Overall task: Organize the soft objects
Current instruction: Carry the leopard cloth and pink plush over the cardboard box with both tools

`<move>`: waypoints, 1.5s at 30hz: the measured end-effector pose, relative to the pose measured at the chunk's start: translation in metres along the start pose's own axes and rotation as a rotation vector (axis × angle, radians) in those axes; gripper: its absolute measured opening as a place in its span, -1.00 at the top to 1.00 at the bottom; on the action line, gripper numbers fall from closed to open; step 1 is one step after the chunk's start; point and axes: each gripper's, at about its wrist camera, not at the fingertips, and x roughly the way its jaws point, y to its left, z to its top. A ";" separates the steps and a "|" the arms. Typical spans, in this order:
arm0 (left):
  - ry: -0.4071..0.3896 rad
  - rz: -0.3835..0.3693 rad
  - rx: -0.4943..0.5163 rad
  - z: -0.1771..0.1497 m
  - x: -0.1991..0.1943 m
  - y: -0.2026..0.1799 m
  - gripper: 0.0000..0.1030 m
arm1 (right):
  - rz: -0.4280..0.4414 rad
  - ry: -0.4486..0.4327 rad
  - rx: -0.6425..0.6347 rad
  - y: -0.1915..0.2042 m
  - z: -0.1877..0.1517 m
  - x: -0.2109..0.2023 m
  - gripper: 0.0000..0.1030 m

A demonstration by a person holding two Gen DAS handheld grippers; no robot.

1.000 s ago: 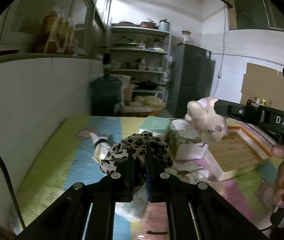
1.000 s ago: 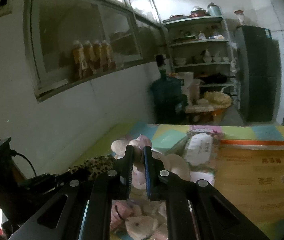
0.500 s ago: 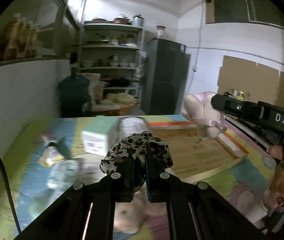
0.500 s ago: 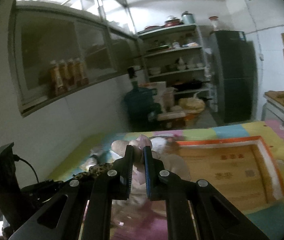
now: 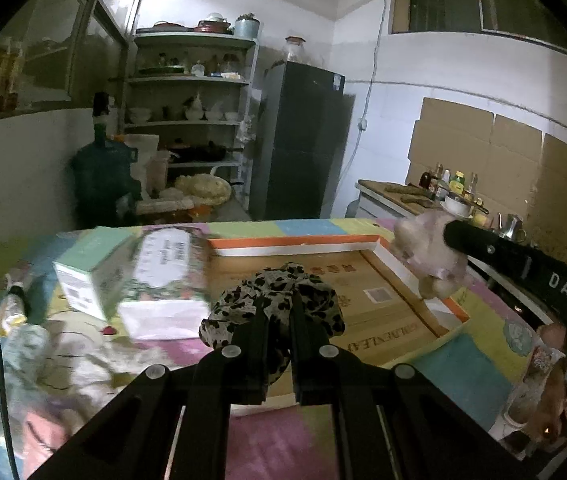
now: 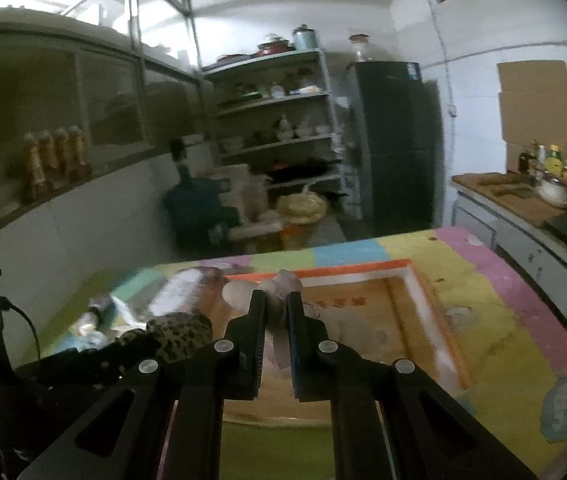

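**Two soft items carried over the shallow box**

Over the wooden-looking tray box (image 5: 387,312) on the colourful counter (image 5: 495,344), both tools are loaded. Left tool (image 5: 276,312): jaws pressed together, pinching a leopard-print scrunchie (image 5: 275,292) that bulges out on either side of the fingers. Right tool (image 6: 276,312): jaws likewise closed, pinching a pale pink soft toy (image 5: 427,256); in the left wrist view it hangs off the tool tip near the box's right-hand rim.

Beside the box: a mint carton (image 5: 91,268) and a floral tissue pack (image 5: 167,280), with loose clutter toward the left edge, blurred.

Risks, as judged:
- The pink toy is close to the rim; released there, it could catch on the wall and land outside.
- The scrunchie is held by a thin fold only; a quick swing could let it slip out.
- Both tools are near each other; converging on one spot could knock them together.
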 end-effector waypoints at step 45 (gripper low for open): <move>0.234 0.078 -0.044 -0.018 0.103 -0.039 0.84 | -0.047 0.165 0.005 -0.070 -0.043 0.078 0.79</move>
